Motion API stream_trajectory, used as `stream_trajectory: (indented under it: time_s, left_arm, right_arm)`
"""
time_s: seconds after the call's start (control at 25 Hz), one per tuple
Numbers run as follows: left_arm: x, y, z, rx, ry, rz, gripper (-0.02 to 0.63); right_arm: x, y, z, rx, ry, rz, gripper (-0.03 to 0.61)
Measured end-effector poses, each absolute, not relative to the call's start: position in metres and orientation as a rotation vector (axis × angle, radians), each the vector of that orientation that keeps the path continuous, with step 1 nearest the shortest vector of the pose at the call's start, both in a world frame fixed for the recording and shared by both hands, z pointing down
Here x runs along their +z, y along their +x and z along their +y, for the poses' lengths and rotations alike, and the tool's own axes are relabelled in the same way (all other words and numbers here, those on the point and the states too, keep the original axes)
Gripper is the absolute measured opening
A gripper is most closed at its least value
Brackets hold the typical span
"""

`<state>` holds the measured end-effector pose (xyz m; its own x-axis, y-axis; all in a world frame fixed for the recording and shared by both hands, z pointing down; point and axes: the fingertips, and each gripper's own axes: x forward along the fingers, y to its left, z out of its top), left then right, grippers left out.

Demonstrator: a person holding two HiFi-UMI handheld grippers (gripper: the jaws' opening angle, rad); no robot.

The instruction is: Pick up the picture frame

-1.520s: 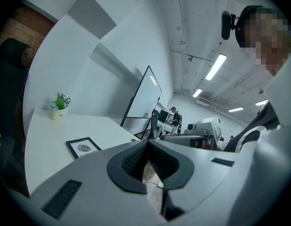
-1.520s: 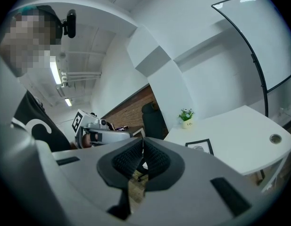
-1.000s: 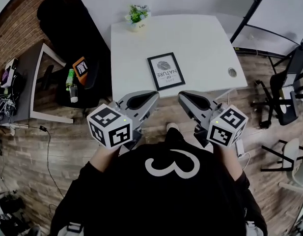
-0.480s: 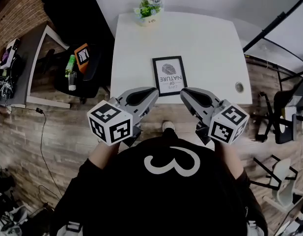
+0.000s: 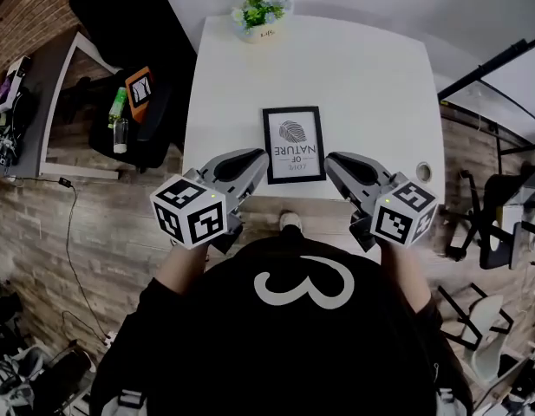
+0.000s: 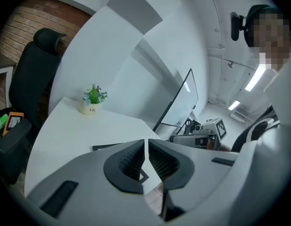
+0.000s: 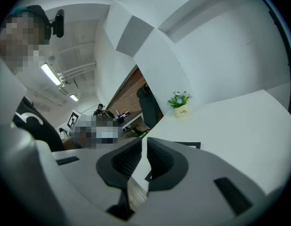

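The picture frame (image 5: 294,144), black with a white print, lies flat near the front edge of the white table (image 5: 354,85). My left gripper (image 5: 259,157) hovers just left of the frame's near end, jaws shut with nothing between them. On the frame's right, level with it, my right gripper (image 5: 331,160) is shut and empty too. In the left gripper view the shut jaws (image 6: 146,147) point across the table, and the frame's dark edge (image 6: 106,147) shows just beyond them. The right gripper view has its jaws (image 7: 144,147) closed and a frame corner (image 7: 188,145) beside them.
A small potted plant (image 5: 260,11) stands at the table's far edge. A cable hole (image 5: 423,172) is in the near right corner. A black office chair (image 5: 133,111) holding a green bottle and an orange item stands left of the table. More chairs sit on the floor at right.
The view has moved closer to the table. Both grippers have advanced from over the floor to either side of the frame's near end. Their jaws stayed shut.
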<state>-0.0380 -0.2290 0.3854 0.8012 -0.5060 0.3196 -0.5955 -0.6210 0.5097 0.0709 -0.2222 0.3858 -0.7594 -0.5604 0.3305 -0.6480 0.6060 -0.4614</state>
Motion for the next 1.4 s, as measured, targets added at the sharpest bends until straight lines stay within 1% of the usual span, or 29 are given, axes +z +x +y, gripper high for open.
stream_trajectory:
  time_s: [0.36, 0.4, 0.48, 0.52, 0.6, 0.68, 0.72, 0.96, 1.4]
  left_arm:
    - [0.432, -0.035, -0.253, 0.237, 2.253, -0.848, 0.02]
    - [0.438, -0.036, -0.255, 0.246, 2.236, -0.851, 0.02]
    - [0.449, -0.038, -0.26, 0.256, 2.209, -0.858, 0.021]
    - [0.455, -0.038, -0.261, 0.261, 2.198, -0.864, 0.021]
    - [0.466, -0.037, -0.262, 0.277, 2.174, -0.863, 0.03]
    - [0.477, -0.036, -0.262, 0.298, 2.153, -0.85, 0.072]
    - [0.481, -0.036, -0.262, 0.307, 2.145, -0.849, 0.081]
    - [0.506, -0.034, -0.266, 0.344, 2.098, -0.863, 0.1]
    - [0.551, -0.031, -0.269, 0.51, 2.057, -0.895, 0.1]
  right_arm:
    - [0.423, 0.089, -0.257, 0.982, 0.956, -2.642, 0.036]
    - [0.431, 0.089, -0.259, 1.002, 0.936, -2.633, 0.046]
    - [0.444, 0.091, -0.263, 1.023, 0.908, -2.611, 0.102]
    - [0.45, 0.092, -0.265, 1.027, 0.905, -2.597, 0.109]
    - [0.461, 0.093, -0.268, 1.038, 0.906, -2.569, 0.112]
    - [0.472, 0.093, -0.27, 1.054, 0.901, -2.54, 0.117]
    - [0.477, 0.092, -0.271, 1.061, 0.899, -2.525, 0.118]
    - [0.512, 0.099, -0.279, 1.094, 0.911, -2.423, 0.123]
    - [0.563, 0.102, -0.28, 1.134, 0.935, -2.254, 0.123]
